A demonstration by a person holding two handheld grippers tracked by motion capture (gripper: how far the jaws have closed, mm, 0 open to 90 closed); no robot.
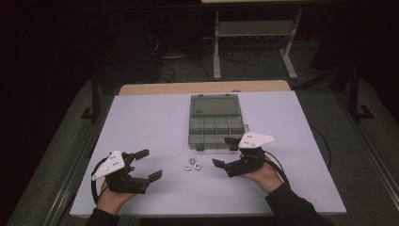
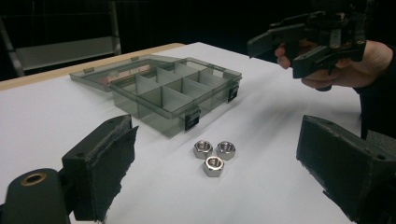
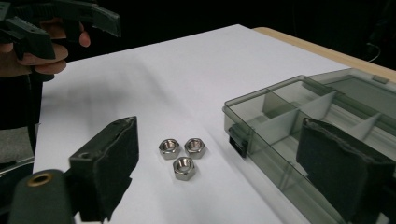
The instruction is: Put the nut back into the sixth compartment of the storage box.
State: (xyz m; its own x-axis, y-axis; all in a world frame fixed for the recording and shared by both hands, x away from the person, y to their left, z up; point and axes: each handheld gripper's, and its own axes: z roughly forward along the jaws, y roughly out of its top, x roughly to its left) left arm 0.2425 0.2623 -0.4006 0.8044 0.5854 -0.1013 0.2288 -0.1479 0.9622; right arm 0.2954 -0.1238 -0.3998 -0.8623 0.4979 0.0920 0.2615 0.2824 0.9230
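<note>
Nuts (image 1: 192, 165), three of them, lie clustered and touching on the white tabletop (image 1: 141, 122), between the two tools and just ahead of the person's edge. At 8 o'clock from them, the left tool (image 1: 151, 164) is held in the left hand (image 1: 113, 195) with its jaws spread wide, gripping nothing. At 3 o'clock, the right tool (image 1: 225, 151) sits in the right hand (image 1: 266, 176), jaws likewise parted and empty. In the left gripper view the nuts (image 2: 214, 155) rest between the foam-faced jaws, well short of them. Farther off, at 12 o'clock from the nuts, a smoky grey box (image 1: 216, 127) stands open near the tabletop's middle, its lid (image 1: 215, 104) folded flat toward the far edge, its dividers visible and two dark latches on the near wall. Beyond the tabletop, a metal frame (image 1: 254, 42) stands on a dim floor.
</note>
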